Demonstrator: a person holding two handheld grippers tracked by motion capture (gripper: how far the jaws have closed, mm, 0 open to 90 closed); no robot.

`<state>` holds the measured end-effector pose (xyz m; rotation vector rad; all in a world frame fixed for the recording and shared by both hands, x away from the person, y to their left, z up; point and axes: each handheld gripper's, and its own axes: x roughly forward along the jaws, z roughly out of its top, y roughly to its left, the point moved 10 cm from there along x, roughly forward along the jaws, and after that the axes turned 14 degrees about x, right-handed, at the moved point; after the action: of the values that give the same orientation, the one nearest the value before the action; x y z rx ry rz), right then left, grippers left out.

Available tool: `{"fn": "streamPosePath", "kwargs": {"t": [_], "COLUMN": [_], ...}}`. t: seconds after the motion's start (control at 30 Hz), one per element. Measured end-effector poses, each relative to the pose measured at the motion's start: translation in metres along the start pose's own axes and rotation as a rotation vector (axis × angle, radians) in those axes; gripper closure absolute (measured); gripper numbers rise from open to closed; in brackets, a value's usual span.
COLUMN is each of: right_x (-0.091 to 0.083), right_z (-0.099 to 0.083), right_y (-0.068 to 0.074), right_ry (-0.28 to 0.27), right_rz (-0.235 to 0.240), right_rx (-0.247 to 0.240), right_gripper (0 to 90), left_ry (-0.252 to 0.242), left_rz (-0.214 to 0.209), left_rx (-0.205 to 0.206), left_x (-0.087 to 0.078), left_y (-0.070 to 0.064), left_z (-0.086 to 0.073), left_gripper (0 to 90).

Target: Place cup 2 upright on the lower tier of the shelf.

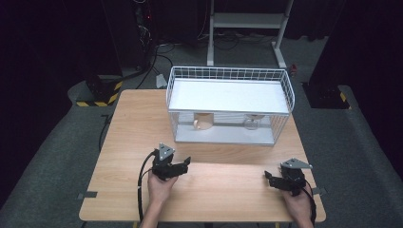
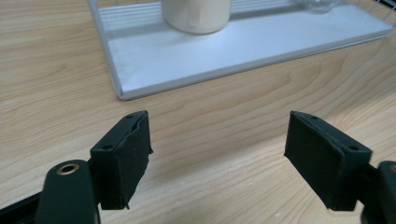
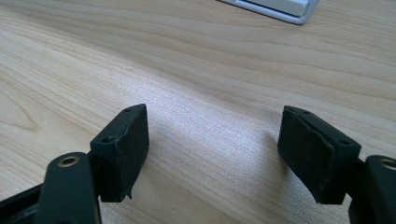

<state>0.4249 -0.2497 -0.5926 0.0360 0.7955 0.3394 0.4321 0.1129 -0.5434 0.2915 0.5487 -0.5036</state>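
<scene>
Grippers idle on table: left gripper (image 1: pixel 186 164) and right gripper (image 1: pixel 269 177) both spread, empty, left facing mug (image 1: pixel 203 121) in rack (image 1: pixel 229 74), ready to reach.

light: bright table (image 1: pixel 128 142), dark surround | shadows: soft | focus: near tongs blurred

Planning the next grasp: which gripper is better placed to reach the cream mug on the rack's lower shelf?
Left, probably. The left gripper sits nearer the cream ceramic mug in the white wire rack, jaws open towards it. The right gripper is farther off.
</scene>
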Motion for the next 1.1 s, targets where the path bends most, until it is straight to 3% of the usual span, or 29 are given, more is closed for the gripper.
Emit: {"fn": "streamPosePath", "kwargs": {"t": [0.13, 0.33, 0.9, 1.1], "right_x": [0.0, 0.0, 0.0, 0.0], "right_z": [0.0, 0.0, 0.0, 0.0], "right_y": [0.0, 0.0, 0.0, 0.0], "right_ry": [0.0, 0.0, 0.0, 0.0], "right_rz": [0.0, 0.0, 0.0, 0.0], "right_rx": [0.001, 0.001, 0.001, 0.001], "right_gripper": [25.1, 25.1, 25.1, 25.1], "left_ry": [0.016, 0.024, 0.094, 0.104], "left_rz": [0.006, 0.006, 0.041, 0.057], "left_rx": [0.019, -0.004, 0.006, -0.011], "left_x": [-0.001, -0.002, 0.002, 0.003], "left_y": [-0.003, -0.002, 0.002, 0.007], "left_z": [-0.007, -0.015, -0.044, -0.05], "left_gripper": [22.7, 22.7, 22.7, 22.7]}}
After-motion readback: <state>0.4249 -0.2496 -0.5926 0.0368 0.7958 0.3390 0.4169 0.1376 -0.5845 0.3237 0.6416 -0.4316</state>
